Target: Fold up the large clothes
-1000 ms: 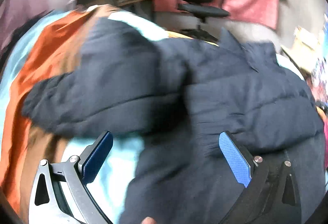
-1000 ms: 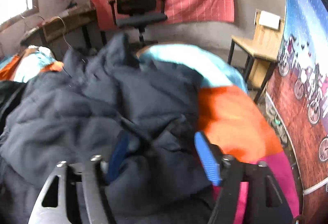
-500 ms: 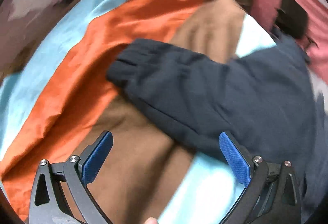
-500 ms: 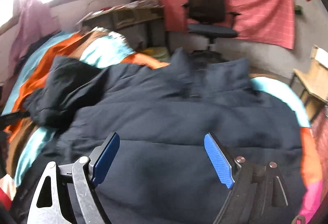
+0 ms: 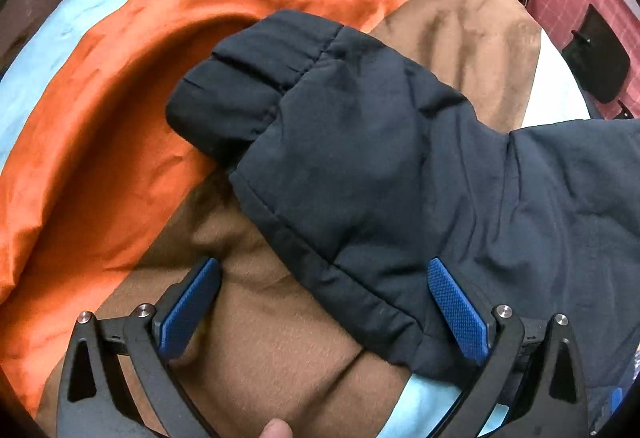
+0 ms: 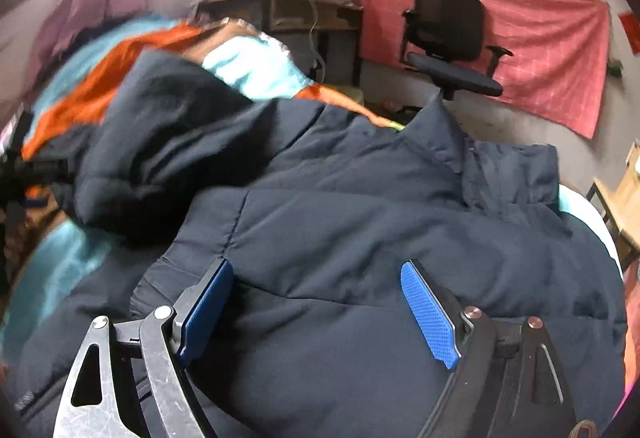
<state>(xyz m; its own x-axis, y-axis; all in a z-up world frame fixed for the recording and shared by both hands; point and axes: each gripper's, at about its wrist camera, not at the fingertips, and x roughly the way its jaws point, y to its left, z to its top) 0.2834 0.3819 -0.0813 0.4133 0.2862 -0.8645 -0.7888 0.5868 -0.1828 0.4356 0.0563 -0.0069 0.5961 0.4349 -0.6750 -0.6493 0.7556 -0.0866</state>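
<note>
In the left wrist view, the dark navy padded jacket sleeve (image 5: 340, 141) fills the centre and right of the frame, blocking passage there. Bare orange, brown and pale blue patchwork bedspread (image 5: 120, 117) lies free across the left and lower centre. In the right wrist view, the jacket covers the lower frame; a black office chair (image 6: 448, 37) stands at upper right.

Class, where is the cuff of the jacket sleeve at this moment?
In the left wrist view the cuff lies upper left of centre, resting on the orange and brown bedding, ahead of the open left tool.
</note>
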